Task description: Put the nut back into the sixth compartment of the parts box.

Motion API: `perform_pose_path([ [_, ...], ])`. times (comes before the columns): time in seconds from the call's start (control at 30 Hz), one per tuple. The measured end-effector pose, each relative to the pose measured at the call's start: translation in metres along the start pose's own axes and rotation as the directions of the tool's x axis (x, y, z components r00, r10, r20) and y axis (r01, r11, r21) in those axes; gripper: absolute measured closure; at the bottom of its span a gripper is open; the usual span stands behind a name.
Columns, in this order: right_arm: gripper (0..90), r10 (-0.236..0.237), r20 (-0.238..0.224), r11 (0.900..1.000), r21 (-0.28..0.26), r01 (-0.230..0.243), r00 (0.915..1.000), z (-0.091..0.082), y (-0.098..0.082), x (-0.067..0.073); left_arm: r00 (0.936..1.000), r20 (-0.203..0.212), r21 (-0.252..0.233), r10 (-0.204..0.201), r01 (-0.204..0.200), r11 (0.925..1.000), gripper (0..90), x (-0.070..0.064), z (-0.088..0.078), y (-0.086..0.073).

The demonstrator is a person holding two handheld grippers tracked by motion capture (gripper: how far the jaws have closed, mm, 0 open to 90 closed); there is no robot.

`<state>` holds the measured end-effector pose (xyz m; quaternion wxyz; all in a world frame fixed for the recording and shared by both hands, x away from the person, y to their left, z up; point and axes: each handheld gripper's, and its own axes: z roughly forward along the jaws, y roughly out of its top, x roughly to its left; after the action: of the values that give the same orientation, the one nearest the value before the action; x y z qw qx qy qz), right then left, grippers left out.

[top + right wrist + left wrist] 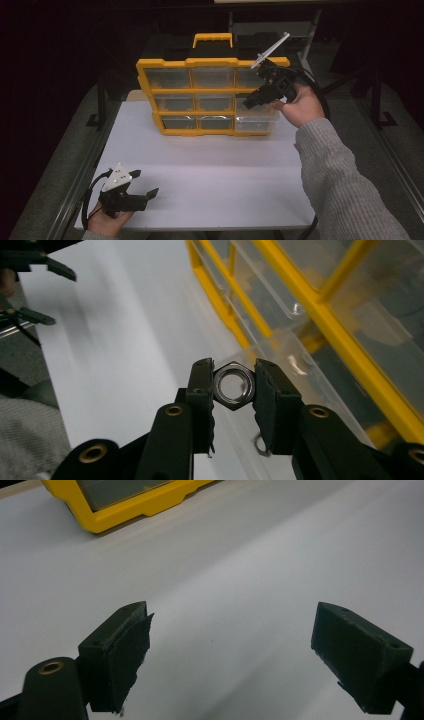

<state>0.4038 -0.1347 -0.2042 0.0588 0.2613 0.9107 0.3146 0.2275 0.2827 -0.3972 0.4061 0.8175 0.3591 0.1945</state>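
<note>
From above, your right gripper [262,95] hung at the organizer's [210,82] right drawers; your left gripper [140,186] rested near-left, spread, holding nothing. In your right gripper view, you pinched a hex nut [233,385] by opposite flats, bore facing the camera. A loosened squeeze could drop it.

My left gripper [146,183] sits low at the table's [225,175] near left corner, jaws spread wide. The drawer organizer [200,95] stands well ahead of it, at the table's far edge. My right gripper [234,386] hangs in front of the organizer's right-hand drawers, with a hex nut [233,385] between its jaws.
</note>
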Motion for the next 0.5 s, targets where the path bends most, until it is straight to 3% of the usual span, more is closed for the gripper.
perform_pose_path([
  [0.37, 69.0, 0.08, 0.064, 0.996, 0.025, -0.082, 0.9947, 0.007, -0.015, -0.022, 1.0, 0.001, 0.009, 0.009, -0.009, 0.9999, 15.2, 0.0, 0.001, 0.0],
  [0.5, 69.0, 0.075, 0.068, 0.996, 0.042, -0.078, 0.9949, 0.017, -0.019, -0.025, 1.0, 0.0, 0.005, 0.009, -0.009, 0.9999, 15.2, 0.0, 0.0, 0.0],
])
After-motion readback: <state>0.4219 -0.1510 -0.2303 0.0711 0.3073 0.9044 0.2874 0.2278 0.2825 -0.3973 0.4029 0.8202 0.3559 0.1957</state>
